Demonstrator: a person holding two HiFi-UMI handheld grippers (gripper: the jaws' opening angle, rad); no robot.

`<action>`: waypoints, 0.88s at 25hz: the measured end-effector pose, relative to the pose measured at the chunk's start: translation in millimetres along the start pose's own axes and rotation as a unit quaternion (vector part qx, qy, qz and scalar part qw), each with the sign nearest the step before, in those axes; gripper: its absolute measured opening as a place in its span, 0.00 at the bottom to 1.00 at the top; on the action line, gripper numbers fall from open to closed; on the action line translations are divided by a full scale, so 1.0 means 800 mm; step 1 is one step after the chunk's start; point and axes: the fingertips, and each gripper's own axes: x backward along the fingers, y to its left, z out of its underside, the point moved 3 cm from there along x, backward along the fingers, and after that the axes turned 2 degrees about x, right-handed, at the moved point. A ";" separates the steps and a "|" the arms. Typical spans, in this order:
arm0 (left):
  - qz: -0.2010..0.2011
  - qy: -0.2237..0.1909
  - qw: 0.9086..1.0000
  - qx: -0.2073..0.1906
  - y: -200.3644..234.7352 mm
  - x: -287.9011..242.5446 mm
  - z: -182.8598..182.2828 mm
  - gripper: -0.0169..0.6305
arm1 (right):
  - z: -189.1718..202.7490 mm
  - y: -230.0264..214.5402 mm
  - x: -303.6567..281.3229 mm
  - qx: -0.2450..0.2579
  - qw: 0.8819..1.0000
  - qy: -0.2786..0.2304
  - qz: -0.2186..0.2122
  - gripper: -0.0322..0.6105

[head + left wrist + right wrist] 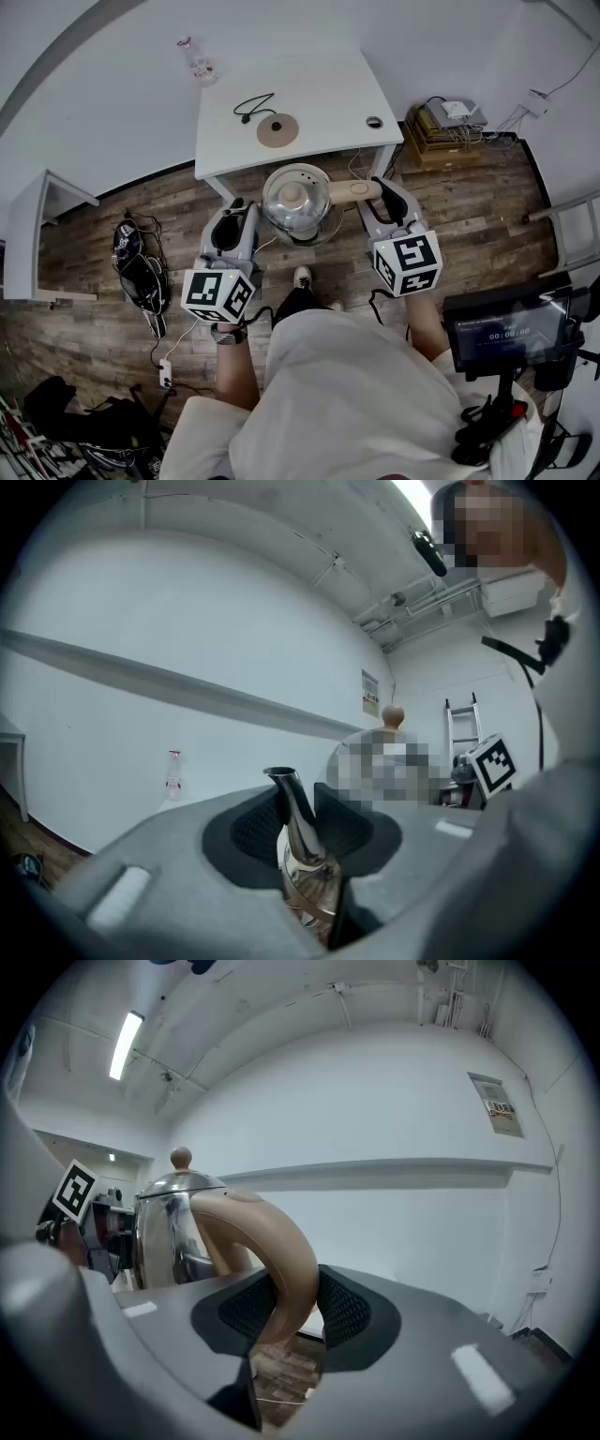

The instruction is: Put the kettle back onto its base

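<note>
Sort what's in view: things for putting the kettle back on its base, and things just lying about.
Job: kettle, its base, table, left gripper on the spout, right gripper on the handle.
Lying about: bottle, stacked boxes, power strip.

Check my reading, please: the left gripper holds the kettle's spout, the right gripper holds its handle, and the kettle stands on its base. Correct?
Not the last part. The head view shows the kettle held in the air before the table, while its base lies bare on the table. The left gripper does hold the spout and the right gripper the handle.
</note>
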 end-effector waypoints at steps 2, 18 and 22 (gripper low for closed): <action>0.000 -0.001 1.000 0.000 -0.001 -0.004 -0.001 0.19 | -0.001 -0.004 -0.002 -0.001 1.000 -0.002 0.001 0.26; 0.001 0.002 1.000 0.004 0.000 -0.006 -0.001 0.19 | 0.000 -0.005 -0.005 -0.012 1.000 -0.002 -0.005 0.27; 0.002 0.004 1.000 0.006 -0.001 -0.006 0.001 0.19 | 0.002 -0.005 -0.004 -0.016 1.000 0.005 -0.004 0.27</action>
